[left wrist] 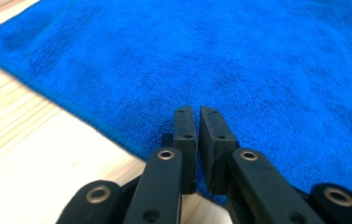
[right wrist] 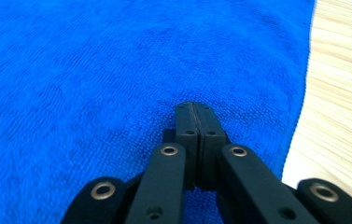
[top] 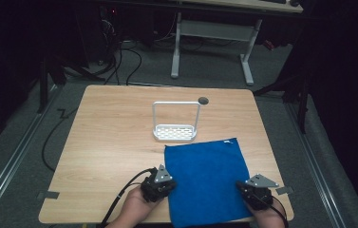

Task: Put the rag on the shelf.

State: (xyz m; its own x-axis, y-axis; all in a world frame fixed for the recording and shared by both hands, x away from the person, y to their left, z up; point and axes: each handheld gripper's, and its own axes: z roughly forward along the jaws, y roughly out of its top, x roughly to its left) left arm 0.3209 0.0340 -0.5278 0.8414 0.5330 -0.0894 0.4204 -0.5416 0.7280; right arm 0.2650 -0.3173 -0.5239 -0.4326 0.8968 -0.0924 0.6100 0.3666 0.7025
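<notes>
The left gripper (left wrist: 197,112) is almost closed and the right gripper (right wrist: 195,106) fully clenched, both over the blue cloth (top: 207,180) edges. I judge both should pinch the fabric evenly.

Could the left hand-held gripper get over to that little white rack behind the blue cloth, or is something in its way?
Probably yes. The left hand-held gripper sits at the blue cloth's left edge, and only bare table lies between it and the white rack. It would still have to stretch well forward.

one blue cloth (top: 206,178), one white rack (top: 175,126), two grippers, one table (top: 110,137)
</notes>
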